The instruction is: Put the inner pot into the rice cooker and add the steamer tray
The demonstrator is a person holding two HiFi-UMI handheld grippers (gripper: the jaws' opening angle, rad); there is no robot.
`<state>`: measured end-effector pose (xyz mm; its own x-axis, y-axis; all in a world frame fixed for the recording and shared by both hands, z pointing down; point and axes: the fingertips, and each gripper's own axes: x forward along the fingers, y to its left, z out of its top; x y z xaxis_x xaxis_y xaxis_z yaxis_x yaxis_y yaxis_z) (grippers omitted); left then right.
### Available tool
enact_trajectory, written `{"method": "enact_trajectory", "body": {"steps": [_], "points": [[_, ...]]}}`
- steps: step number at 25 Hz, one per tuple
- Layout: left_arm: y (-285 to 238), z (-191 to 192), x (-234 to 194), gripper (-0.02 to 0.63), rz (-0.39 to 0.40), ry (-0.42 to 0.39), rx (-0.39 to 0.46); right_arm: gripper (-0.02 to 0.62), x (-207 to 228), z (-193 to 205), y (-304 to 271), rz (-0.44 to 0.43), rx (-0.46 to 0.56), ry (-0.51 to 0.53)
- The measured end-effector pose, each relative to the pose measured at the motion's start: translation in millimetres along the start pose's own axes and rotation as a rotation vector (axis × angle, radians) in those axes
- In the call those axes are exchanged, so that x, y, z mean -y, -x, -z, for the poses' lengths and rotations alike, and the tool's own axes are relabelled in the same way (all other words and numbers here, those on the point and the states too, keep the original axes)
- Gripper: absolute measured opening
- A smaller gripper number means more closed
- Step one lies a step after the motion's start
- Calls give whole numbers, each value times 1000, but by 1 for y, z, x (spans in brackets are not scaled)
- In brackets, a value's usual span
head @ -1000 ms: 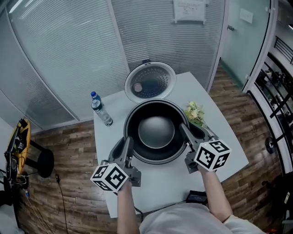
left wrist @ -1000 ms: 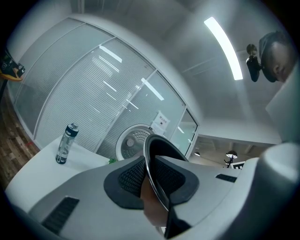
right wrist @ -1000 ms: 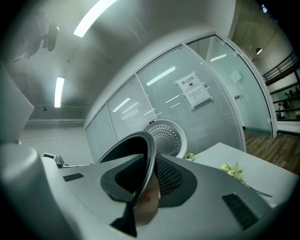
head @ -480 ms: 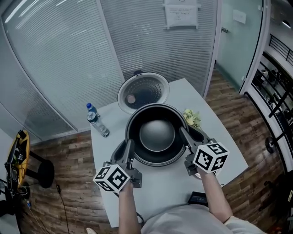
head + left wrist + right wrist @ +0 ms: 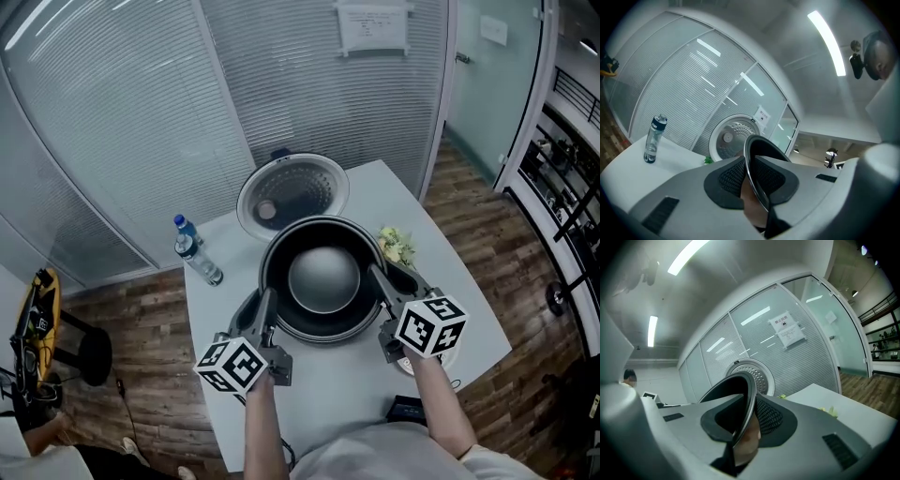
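The black inner pot (image 5: 323, 278), with a grey rounded bottom, hangs level over the white table (image 5: 328, 384), just in front of the rice cooker's open lid (image 5: 292, 192). My left gripper (image 5: 265, 307) is shut on the pot's near-left rim (image 5: 757, 176). My right gripper (image 5: 377, 278) is shut on its right rim (image 5: 746, 404). In both gripper views the thin rim runs between the ribbed pads. The cooker's body is hidden beneath the pot. I see no steamer tray that I can identify.
A water bottle (image 5: 195, 251) stands at the table's left, also in the left gripper view as the bottle (image 5: 654, 139). A small bunch of flowers (image 5: 397, 247) lies right of the pot. A black device (image 5: 408, 410) sits at the near edge. Glass walls with blinds stand behind the table.
Both grippers have carried the pot a little farther away from me, toward the open lid. Their grip on the rim is unchanged.
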<state>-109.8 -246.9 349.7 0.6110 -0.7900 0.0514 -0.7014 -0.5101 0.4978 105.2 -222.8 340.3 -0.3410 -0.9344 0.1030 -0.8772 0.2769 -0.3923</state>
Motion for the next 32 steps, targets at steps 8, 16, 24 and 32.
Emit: {"method": "enact_trajectory", "body": {"steps": [8,16,24,32], "points": [[-16,4,-23,63,-25,22,-26,84,10,11,-26,2,-36,-18],[-29,18,-36,63,-40,44,-65,84,23,23,-38,17,-71,-35],[-40,27,-48,63,-59,62,-82,84,34,35,-50,29,-109,-62],[-48,36,-57,63,-84,70,-116,84,44,45,-58,40,-143,-92]]}}
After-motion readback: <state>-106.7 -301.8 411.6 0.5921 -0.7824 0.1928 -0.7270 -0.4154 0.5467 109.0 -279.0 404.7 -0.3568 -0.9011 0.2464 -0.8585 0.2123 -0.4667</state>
